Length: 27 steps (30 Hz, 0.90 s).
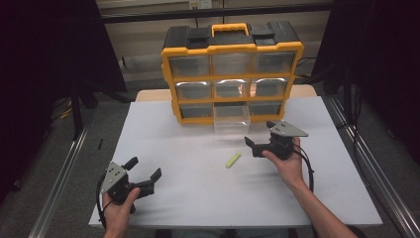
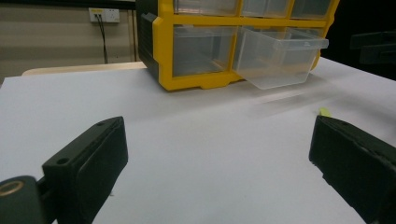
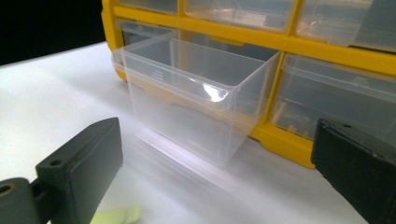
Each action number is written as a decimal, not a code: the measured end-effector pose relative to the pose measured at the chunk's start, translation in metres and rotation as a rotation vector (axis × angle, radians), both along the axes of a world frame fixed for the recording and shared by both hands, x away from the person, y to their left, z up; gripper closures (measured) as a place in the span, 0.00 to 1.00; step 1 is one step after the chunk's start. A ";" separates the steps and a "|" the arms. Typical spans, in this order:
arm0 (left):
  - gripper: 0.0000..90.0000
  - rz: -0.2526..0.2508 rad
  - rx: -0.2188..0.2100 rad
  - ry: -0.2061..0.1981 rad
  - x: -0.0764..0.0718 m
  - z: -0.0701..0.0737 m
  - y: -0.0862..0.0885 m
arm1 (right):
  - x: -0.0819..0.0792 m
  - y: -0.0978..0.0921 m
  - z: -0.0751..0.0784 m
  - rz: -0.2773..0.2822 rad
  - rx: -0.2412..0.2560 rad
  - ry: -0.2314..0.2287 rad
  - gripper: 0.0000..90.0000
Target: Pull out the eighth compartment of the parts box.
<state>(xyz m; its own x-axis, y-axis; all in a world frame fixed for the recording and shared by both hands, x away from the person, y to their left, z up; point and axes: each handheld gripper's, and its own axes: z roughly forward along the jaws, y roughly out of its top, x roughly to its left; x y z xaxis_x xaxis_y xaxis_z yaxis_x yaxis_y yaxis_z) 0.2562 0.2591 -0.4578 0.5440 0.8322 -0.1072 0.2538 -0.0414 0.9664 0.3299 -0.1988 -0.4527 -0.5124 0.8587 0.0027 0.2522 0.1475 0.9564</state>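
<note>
While the clear drawer (image 1: 232,119) stands pulled out from the bottom middle slot of the yellow organizer (image 1: 232,74) at the far side of the white worktop (image 1: 198,183), the small yellow-green piece (image 1: 233,159) lies flat on the worktop, near of the drawer and a little left of the right claw (image 1: 253,145). That claw, held in the person's right hand (image 1: 287,161), has its jaws spread apart with nothing between them; in the right gripper view they frame the drawer (image 3: 191,98), which looks empty, and the edge of the piece (image 3: 116,216) shows low between them. The left claw (image 1: 146,174) waits well apart at the near left, its jaws likewise wide and empty, with the drawer (image 2: 275,58) and a sliver of the piece (image 2: 324,111) far off in its own view. I judge the step in hand to be the approach to the piece, with the drawer already opened to receive it. The next move calls for swinging the right claw down and left over the piece, lining the jaws across its narrow width, and pinching low, since it lies thin and flat and could slide or slip out.
</note>
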 end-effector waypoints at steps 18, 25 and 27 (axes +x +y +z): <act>0.04 -0.004 0.009 -0.003 0.000 0.000 -0.001 | -0.025 -0.022 0.007 0.013 0.030 0.028 0.01; 0.04 -0.012 -0.004 -0.004 0.000 0.000 -0.001 | -0.036 -0.031 0.009 -0.006 0.043 0.026 0.01; 0.04 -0.006 -0.005 -0.005 -0.001 0.000 -0.001 | -0.039 -0.033 0.009 -0.014 0.033 0.023 0.01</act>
<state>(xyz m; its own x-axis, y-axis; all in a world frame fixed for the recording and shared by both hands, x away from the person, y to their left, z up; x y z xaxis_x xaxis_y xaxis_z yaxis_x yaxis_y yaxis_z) 0.2552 0.2584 -0.4575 0.5493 0.8286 -0.1082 0.2487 -0.0385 0.9678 0.2906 -0.2321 -0.4440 -0.4996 0.8652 0.0429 0.2760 0.1121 0.9546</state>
